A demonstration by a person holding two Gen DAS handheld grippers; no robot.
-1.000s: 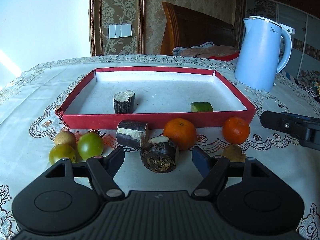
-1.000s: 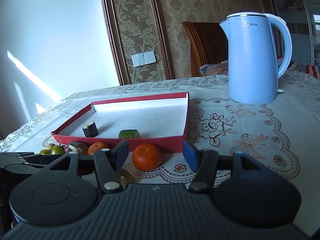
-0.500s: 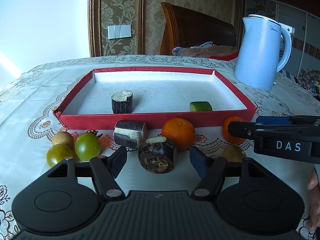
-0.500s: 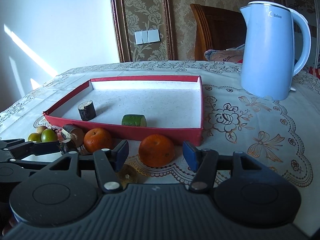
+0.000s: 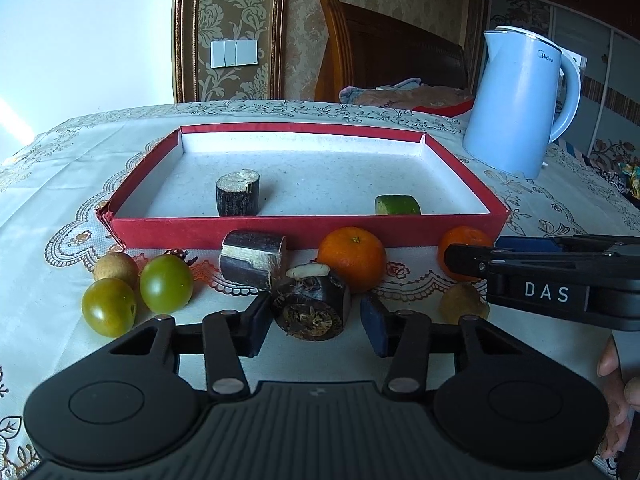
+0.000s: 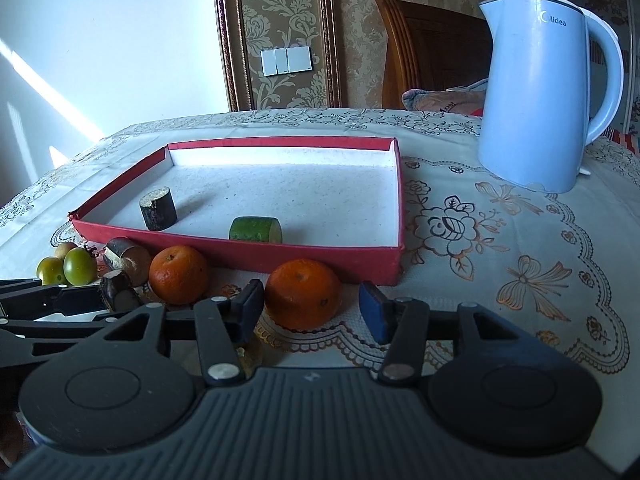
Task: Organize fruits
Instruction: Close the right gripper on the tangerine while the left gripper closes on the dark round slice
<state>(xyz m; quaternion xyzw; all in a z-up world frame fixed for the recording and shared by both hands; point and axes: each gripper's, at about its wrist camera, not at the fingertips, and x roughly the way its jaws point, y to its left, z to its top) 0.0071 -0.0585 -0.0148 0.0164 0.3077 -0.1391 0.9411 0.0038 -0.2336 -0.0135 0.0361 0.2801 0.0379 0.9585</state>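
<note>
1. Patterned wallpaper, a wood-framed wall panel with a light switch, and a wooden headboard sit behind the tabletop (image 5: pixel 72 184), which wears a cream embroidered cloth.
2. A shallow red tray (image 5: pixel 304 229) lies in the middle; inside it stand a dark sugarcane stub (image 5: pixel 237 193) on the left and a green fruit slice (image 5: pixel 397 205) near the front wall on the right.
3. A pale blue kettle (image 6: pixel 540 92) stands to the far right of the tray, apart from it.
4. Along the tray's near side, left to right, I see a small tan fruit (image 5: pixel 116 269), two green tomatoes (image 5: pixel 138 298) touching each other, a lying cane piece (image 5: pixel 253 258), an orange (image 5: pixel 352 258) and a second orange (image 6: pixel 303 293).
5. My left gripper (image 5: pixel 316 326) is spread wide, its fingers on either side of a dark cane chunk (image 5: pixel 312 306) without pressing it; the left pad looks just beside it, the right one apart.
6. My right gripper (image 6: pixel 312 312) is likewise released, low over the cloth, with the second orange between its fingers (image 6: pixel 250 308) and nothing gripped.
7. A small brownish fruit (image 5: pixel 464 305) lies near the second orange, partly under my right gripper.
</note>
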